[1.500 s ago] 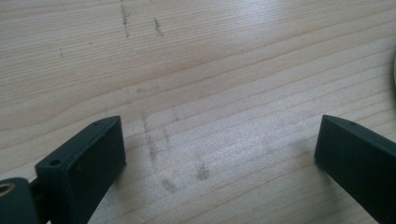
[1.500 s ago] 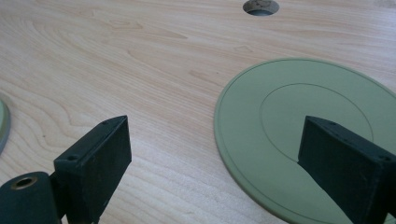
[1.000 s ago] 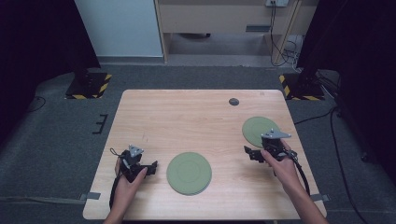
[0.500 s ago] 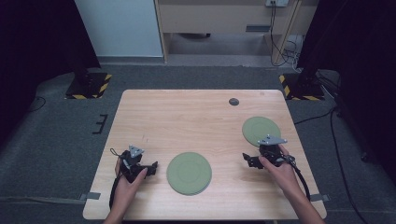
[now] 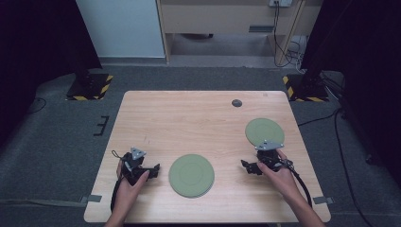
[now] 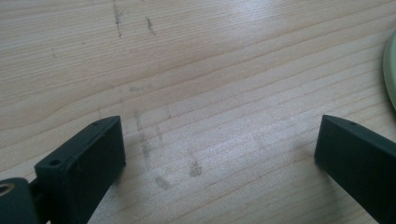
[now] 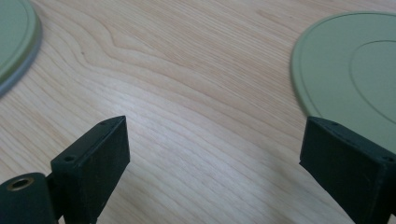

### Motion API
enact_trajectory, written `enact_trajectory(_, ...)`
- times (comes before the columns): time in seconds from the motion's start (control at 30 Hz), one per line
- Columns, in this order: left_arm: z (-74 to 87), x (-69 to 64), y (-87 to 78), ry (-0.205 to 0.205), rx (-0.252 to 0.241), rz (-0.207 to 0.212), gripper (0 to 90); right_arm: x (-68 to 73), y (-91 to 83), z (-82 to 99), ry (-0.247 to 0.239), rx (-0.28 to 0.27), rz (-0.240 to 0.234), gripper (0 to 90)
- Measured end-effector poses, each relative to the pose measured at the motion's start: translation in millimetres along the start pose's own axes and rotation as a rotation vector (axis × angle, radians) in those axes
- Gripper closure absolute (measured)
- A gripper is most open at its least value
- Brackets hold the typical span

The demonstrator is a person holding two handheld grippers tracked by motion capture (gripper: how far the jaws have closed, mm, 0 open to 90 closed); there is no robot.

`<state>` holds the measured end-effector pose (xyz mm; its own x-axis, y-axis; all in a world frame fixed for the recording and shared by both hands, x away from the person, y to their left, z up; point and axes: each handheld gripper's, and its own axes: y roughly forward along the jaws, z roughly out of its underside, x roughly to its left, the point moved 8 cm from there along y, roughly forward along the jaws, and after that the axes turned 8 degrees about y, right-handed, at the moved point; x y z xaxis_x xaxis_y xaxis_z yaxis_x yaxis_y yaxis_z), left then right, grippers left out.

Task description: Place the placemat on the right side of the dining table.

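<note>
Scene: you are sitting at a wooden table [image 5: 189,118], holding a gripper in each hand, with two green plates lying flat on it.
Left gripper: your left gripper [image 5: 152,170] is resting at about 8 o'clock on the table, its jaws standing wide apart over bare wood, holding nothing.
Right gripper: your right gripper [image 5: 247,166] is sitting at about 4 o'clock, jaws also spread wide and empty, pointing toward the table's middle.
Large plate: the large plate [image 5: 191,175] is lying at 6 o'clock, between your two grippers, just beside the left one.
Small plate: the small plate [image 5: 264,132] is lying at 3 o'clock, just beyond your right hand; in the right gripper view its edge [image 7: 350,70] is showing close to one jaw.
Handling: both plates are looking stiff, thin and smooth, probably light plastic and likely slippery; they are lying flush, so judge the raised rim as the only place to pinch, one jaw above and one sliding under.
Contents: both plates are showing bare.
Other: a small dark disc [image 5: 237,102] is sitting at 1 o'clock, well apart.
</note>
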<state>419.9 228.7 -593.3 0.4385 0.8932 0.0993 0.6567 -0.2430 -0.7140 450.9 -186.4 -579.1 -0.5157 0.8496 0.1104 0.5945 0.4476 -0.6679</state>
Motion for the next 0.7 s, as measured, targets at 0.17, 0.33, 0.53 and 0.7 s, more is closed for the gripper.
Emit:
enact_trajectory(0.17,0.0,0.0,0.0,0.0,0.0,0.0,1.1,2.9,14.8,1.7,0.01,-0.008,0.027,7.3)
enact_trajectory(0.33,0.0,-0.2,0.0,0.001,0.0,0.002,1.1,7.5,21.5,-2.5,0.027,-0.007,0.036,6.9)
enact_trajectory(0.53,0.0,-0.3,0.0,0.002,0.0,0.003,1.1,16.5,27.7,-1.5,0.018,0.037,0.031,5.7)
enact_trajectory(0.7,0.0,-1.0,-0.1,0.005,0.0,0.006,1.1,30.9,27.0,1.6,-0.036,0.05,-0.029,3.5)
